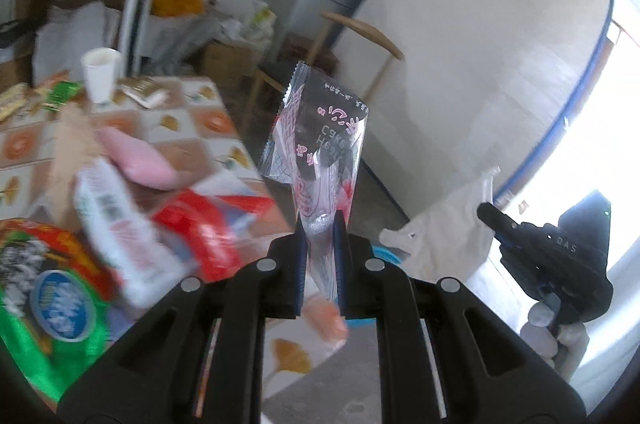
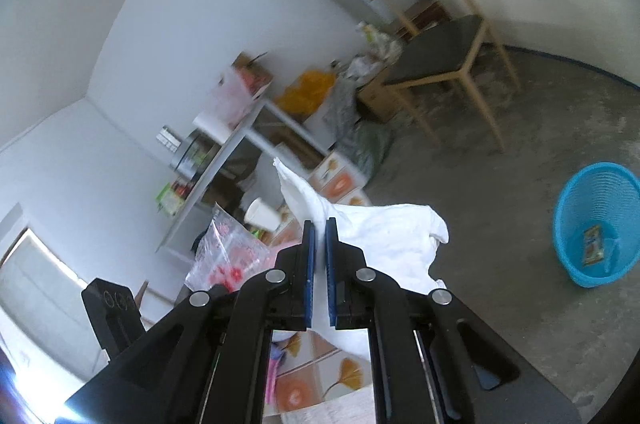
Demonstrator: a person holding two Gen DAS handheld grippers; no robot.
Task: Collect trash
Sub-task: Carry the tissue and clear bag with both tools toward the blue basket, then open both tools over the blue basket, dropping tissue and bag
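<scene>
Left gripper [image 1: 320,224] is pinched tight on a clear cake wrapper [image 1: 320,135], right gripper [image 2: 320,228] clamped on a crumpled white tissue [image 2: 384,236].

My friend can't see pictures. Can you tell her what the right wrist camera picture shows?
The right gripper is pinched shut on a crumpled white tissue. On the grey floor to the right stands a blue basket with a small wrapper inside. Behind are a wooden chair and a cluttered shelf.
</scene>
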